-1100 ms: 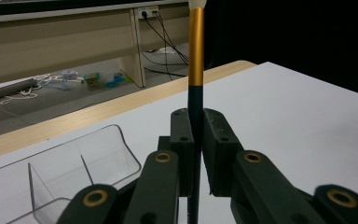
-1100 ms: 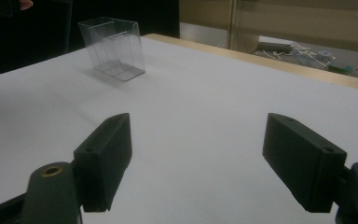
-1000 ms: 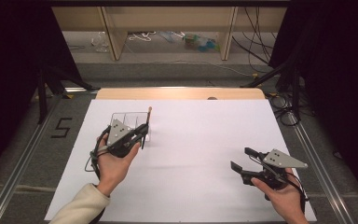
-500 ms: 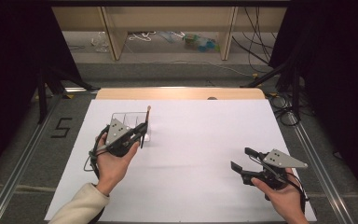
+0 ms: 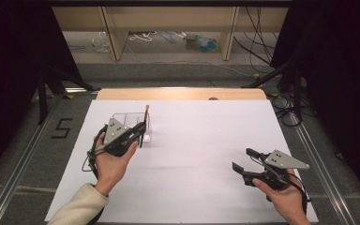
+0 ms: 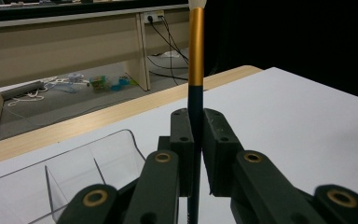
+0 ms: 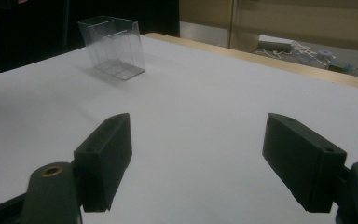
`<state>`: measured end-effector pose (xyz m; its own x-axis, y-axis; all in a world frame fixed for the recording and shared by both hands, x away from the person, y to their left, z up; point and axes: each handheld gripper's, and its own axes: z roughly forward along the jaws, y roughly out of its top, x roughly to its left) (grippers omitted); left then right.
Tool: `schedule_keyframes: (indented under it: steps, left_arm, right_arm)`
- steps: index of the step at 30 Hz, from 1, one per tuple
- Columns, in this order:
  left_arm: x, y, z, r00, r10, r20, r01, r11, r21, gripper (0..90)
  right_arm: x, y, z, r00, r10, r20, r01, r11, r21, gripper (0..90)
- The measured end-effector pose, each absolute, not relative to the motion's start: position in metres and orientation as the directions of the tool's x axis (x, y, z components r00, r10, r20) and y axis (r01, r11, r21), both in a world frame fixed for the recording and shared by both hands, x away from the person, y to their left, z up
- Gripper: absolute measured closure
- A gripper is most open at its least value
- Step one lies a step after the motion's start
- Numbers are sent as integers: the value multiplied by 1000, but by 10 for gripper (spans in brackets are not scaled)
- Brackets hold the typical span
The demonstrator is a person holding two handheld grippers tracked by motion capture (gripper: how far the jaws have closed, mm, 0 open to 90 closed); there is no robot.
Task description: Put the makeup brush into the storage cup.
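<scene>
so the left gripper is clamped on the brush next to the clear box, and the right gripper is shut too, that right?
Not quite: the right gripper is open, with nothing but white table between its jaws, as the right gripper view shows. The rest holds: the left gripper is clamped on the brush beside the clear box.

A black number "5" point(image 5: 63, 127) is marked on the grey floor left of the table.

A white-topped table point(image 5: 192, 154) bears a clear plastic organizer point(image 5: 124, 121) at its far left
</scene>
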<state>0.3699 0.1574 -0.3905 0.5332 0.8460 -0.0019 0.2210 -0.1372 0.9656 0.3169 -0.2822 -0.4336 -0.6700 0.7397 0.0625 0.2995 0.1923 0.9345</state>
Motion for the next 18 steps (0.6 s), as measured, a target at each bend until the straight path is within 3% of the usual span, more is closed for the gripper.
schedule_keyframes:
  steps: [18]
  left_arm:
    - [370,161,-388,524,852,-9,219,-125,968,828]
  right_arm:
    - [317,-282,-434,-671,739,63,300,193,934,249]
